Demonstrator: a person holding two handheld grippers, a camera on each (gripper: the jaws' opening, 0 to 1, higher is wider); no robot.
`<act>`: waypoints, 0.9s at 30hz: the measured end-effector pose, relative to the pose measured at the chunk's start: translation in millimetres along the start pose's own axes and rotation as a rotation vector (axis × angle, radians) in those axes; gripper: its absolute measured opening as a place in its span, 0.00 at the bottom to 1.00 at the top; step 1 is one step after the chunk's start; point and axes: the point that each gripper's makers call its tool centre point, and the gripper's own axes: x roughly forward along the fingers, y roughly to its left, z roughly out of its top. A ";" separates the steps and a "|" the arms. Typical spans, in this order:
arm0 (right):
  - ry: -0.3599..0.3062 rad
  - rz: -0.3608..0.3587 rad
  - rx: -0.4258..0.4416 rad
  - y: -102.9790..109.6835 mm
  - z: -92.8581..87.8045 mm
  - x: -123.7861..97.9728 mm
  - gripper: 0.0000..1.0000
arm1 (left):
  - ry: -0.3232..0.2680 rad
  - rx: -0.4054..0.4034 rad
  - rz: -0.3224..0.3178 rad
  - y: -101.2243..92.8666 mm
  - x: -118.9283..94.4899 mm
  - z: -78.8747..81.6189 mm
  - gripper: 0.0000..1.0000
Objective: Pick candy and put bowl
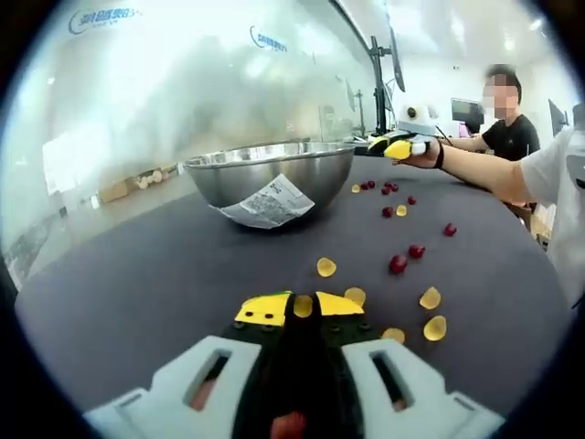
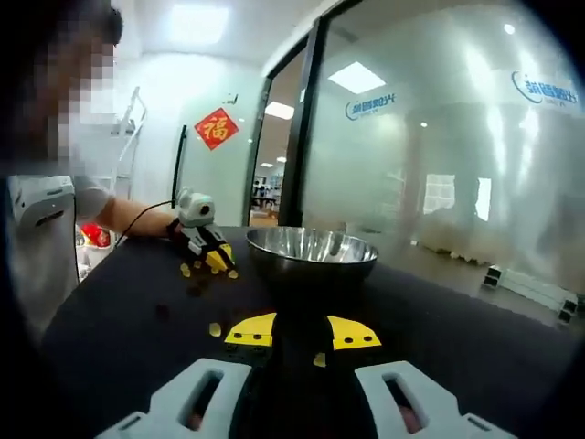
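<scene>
candy [image 1: 303, 306] pinched in left hand-held gripper [image 1: 303, 309].

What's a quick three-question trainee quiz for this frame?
1. True or false: the steel bowl lies tipped on its side.
2. What sits between the left gripper jaws? A) a red candy B) a yellow candy C) a paper scrap
3. Fill in: the loose candies on the table are yellow and ____.

Key: 1 false, it stands upright; 2 B; 3 red.
</scene>
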 end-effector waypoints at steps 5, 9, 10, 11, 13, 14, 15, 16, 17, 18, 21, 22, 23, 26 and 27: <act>0.114 0.044 -0.008 -10.4 -24.5 14.3 0.16 | -0.005 -0.011 0.000 -0.1 0.3 -0.1 0.04; 0.138 0.069 -0.013 -8.0 -31.7 25.7 0.16 | -0.007 -0.013 -0.002 -0.3 0.3 0.1 0.04; 0.153 0.085 -0.013 -5.4 -34.9 28.7 0.16 | -0.008 -0.012 -0.002 -0.4 0.4 0.1 0.04; 0.166 0.090 -0.020 -4.4 -38.2 30.9 0.16 | -0.009 -0.012 -0.003 -0.5 0.5 0.2 0.04; 0.186 0.102 -0.024 -3.1 -43.4 33.6 0.16 | -0.010 -0.011 -0.004 -0.7 0.8 0.3 0.04; 0.186 0.106 -0.014 -2.8 -44.6 35.0 0.16 | -0.010 -0.010 -0.004 -0.8 0.8 0.3 0.04; 0.189 0.109 -0.009 -2.3 -46.1 36.6 0.16 | -0.010 -0.009 -0.005 -0.8 0.8 0.4 0.04; 0.201 0.095 -0.030 -4.0 -48.2 37.2 0.16 | -0.011 -0.008 -0.006 -0.9 0.8 0.5 0.04; 0.208 0.085 -0.043 -5.9 -49.1 39.0 0.15 | -0.011 -0.008 -0.006 -0.7 0.8 0.5 0.04; 0.211 0.092 -0.037 -5.6 -49.5 40.4 0.15 | -0.012 -0.007 -0.006 -0.6 0.9 0.6 0.04; 0.219 0.106 -0.023 -3.4 -50.9 43.2 0.14 | -0.011 -0.005 -0.007 -0.3 1.0 0.8 0.04; 0.220 0.113 -0.017 -2.4 -50.6 43.0 0.12 | -0.011 -0.004 -0.007 -0.2 1.0 0.8 0.04; 0.221 0.114 -0.017 -2.0 -50.6 43.0 0.11 | -0.010 -0.004 -0.007 -0.2 1.0 0.9 0.04; 0.228 0.117 -0.028 -2.7 -51.1 42.5 0.06 | -0.010 -0.003 -0.006 -0.1 1.1 1.0 0.04; 0.230 0.117 -0.027 -2.5 -51.4 42.3 0.05 | -0.010 -0.003 -0.006 -0.1 1.2 1.0 0.04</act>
